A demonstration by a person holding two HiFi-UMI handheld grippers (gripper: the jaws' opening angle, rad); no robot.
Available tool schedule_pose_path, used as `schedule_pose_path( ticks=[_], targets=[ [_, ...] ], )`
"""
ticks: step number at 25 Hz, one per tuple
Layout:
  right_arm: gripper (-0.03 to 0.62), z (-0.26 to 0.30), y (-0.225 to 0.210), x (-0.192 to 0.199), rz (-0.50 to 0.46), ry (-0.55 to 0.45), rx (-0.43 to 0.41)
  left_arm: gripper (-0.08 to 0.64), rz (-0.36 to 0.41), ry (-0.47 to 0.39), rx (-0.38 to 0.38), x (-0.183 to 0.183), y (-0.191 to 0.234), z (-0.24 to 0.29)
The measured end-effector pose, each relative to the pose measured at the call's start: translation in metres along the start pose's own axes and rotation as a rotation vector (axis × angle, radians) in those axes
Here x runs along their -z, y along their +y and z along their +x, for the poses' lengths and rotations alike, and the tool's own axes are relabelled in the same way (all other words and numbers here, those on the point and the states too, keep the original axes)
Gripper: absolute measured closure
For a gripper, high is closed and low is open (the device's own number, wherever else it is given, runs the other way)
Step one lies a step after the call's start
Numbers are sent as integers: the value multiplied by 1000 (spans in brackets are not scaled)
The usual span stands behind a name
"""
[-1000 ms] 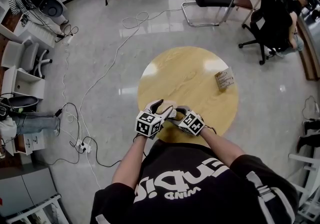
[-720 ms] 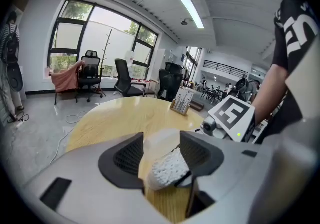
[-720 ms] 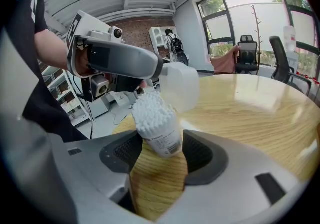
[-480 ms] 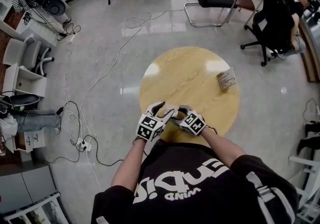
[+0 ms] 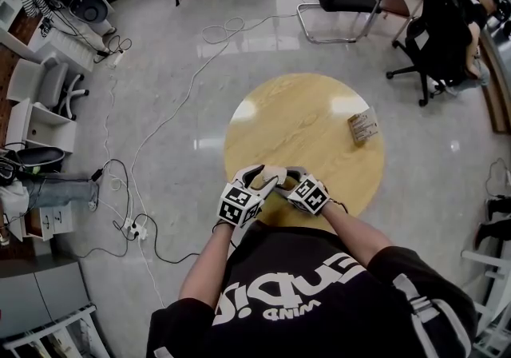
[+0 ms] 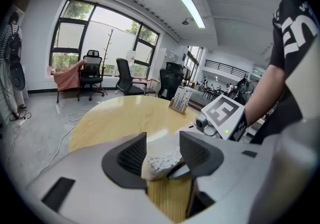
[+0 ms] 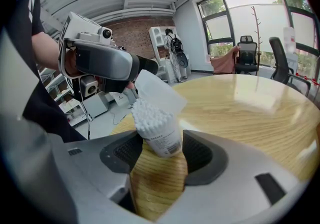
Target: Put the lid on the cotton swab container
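At the near edge of the round table [image 5: 303, 109], my left gripper [image 6: 162, 155] has rolled a little, pinching the lid [image 7: 159, 89]. My right gripper [image 7: 160, 150] squeezes the container [image 7: 162, 138]. The clear lid now leans over the swabs [image 7: 147, 113], so pressing down comes next, I think. Ahead is lots of bare room; one small box [image 5: 361, 126] sits well apart.

The cotton swab container [image 7: 161, 135] is a clear tube with a white barcode label, packed full of white swabs. It leans, open-topped, clamped between the right gripper's [image 7: 160, 149] jaws. The translucent lid [image 7: 161, 89] slants just over the swab tips, pinched, it seems, by the left gripper [image 6: 162, 154]. It's not seated yet.
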State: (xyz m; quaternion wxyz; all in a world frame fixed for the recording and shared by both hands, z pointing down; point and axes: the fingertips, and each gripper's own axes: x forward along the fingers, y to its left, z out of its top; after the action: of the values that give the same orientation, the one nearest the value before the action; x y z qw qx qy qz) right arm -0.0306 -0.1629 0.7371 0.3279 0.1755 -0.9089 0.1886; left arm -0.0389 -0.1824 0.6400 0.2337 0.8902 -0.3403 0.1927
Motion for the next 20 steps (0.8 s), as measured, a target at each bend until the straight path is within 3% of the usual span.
schedule_pose_path(
  ticks=[11, 20],
  targets=[
    [345, 0, 2, 0, -5, 4, 5, 402, -31, 61, -27, 16, 0, -6],
    [345, -1, 5, 2, -5, 7, 6, 437, 8, 103, -72, 23, 0, -6]
  ],
)
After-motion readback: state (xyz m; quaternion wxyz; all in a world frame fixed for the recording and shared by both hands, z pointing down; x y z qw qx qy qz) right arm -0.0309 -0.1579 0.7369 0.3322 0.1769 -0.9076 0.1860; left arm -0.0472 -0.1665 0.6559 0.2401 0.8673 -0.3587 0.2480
